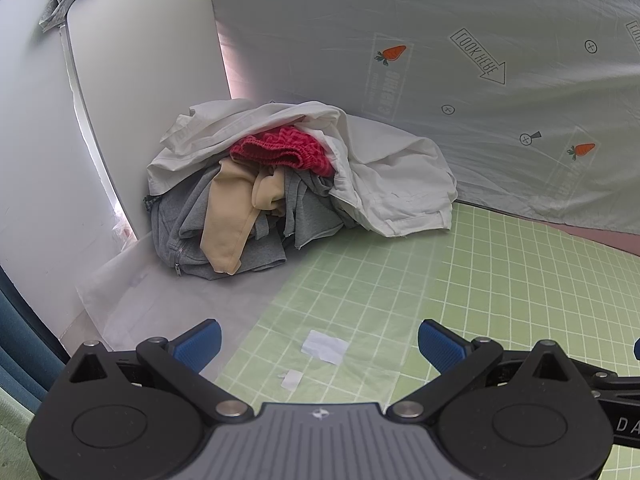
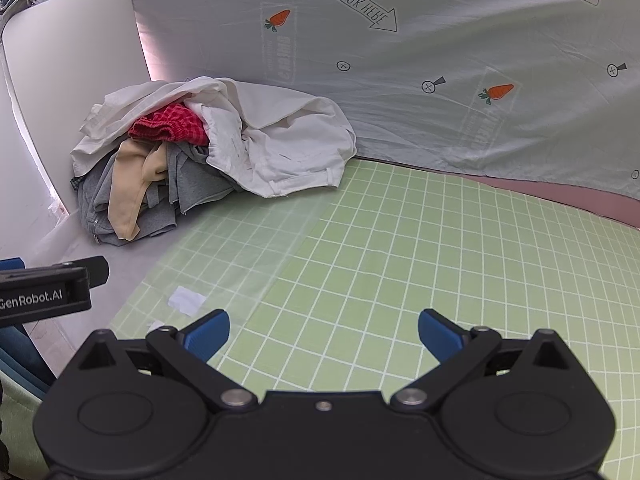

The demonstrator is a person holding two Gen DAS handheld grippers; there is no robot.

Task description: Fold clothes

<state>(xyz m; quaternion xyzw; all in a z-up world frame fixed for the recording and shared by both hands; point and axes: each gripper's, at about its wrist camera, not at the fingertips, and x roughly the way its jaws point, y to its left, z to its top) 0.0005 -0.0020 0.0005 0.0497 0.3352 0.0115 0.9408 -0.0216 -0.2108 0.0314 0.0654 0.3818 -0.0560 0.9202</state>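
Observation:
A heap of clothes lies in the far left corner of the green grid mat (image 1: 440, 280) (image 2: 420, 260). A white garment (image 1: 392, 176) (image 2: 280, 140) drapes over the top and right of the heap. Under it show a red checked piece (image 1: 280, 148) (image 2: 168, 124), a beige garment (image 1: 228, 212) (image 2: 128, 188) and a grey zipped garment (image 1: 188, 244) (image 2: 160, 208). My left gripper (image 1: 319, 346) is open and empty, well short of the heap. My right gripper (image 2: 323, 334) is open and empty too, over bare mat to the right of the left one (image 2: 48, 288).
A white panel (image 1: 148, 60) (image 2: 72, 52) leans behind the heap. A pale sheet printed with carrots and arrows (image 1: 480, 60) (image 2: 440, 60) hangs along the back. Two white paper scraps (image 1: 324, 346) (image 2: 186, 300) lie on the mat near the left gripper. Translucent film covers the mat's left part.

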